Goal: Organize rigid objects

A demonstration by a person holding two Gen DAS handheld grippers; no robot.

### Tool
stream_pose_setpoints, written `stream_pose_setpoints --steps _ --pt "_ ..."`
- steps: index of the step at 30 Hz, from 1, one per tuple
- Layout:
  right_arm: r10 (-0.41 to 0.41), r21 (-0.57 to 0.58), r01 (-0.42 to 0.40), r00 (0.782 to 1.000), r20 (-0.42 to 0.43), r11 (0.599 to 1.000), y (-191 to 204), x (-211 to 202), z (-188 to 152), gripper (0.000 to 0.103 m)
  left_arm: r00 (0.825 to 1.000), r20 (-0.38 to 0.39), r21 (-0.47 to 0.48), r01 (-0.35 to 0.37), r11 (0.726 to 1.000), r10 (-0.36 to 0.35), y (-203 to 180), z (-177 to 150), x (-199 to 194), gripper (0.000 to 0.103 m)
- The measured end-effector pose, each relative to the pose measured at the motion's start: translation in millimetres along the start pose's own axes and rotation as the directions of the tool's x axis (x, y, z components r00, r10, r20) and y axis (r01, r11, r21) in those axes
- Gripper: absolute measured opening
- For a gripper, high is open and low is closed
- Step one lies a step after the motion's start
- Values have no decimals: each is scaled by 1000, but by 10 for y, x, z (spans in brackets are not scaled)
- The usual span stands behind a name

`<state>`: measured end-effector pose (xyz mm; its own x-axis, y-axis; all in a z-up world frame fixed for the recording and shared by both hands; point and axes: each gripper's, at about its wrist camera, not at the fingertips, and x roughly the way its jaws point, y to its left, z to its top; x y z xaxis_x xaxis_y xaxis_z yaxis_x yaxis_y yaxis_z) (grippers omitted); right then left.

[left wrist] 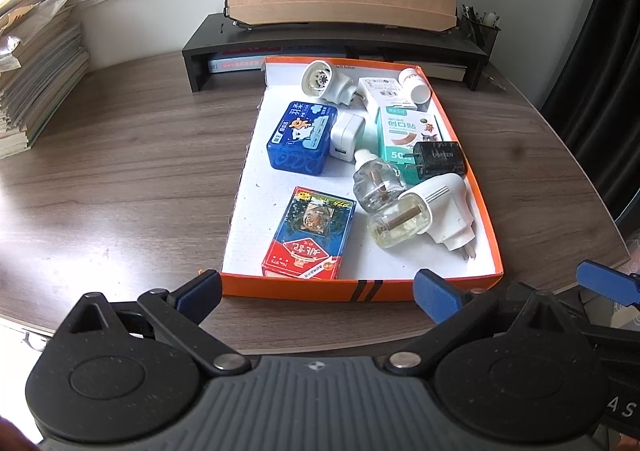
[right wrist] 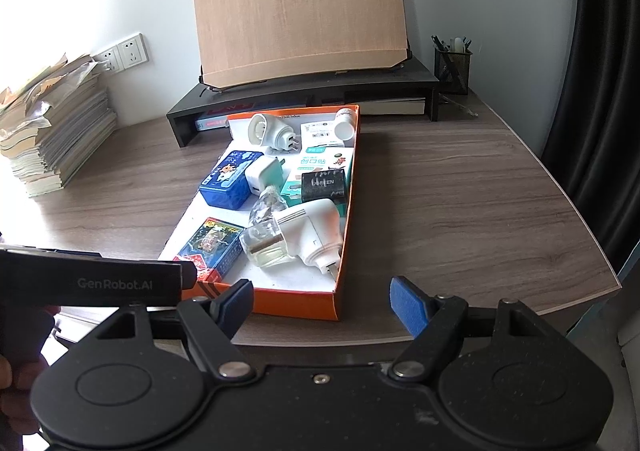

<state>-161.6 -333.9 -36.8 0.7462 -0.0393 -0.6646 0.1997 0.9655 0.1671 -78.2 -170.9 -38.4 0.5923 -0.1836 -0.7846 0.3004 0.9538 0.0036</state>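
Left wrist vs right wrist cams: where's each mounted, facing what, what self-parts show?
Left wrist: on the left gripper, aimed down-forward at the orange tray; own open jaws show, plus the right gripper's blue tip at right.
Right wrist: on the right gripper, viewing the tray from its right; open jaws, the left gripper's body and a hand show.
Shared: tray, card box, desk.

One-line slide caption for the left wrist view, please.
Left gripper open before an orange tray holding a card box, chargers and refill bottles.

Bright daylight from the left; sharp focus; fisheye-bent, vignetted edges
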Motion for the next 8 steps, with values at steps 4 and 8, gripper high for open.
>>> stream_pose_setpoints --steps 4,8 --pt "2 -2 -2 1000 2 1000 -5 0 -4 89 1000 10 2 2 1000 -2 -11 2 -4 103" --pt "1 -4 -1 1000 2 1000 -7 0 -3 89 1000 4 -1 9 1000 -9 -14 11 11 103"
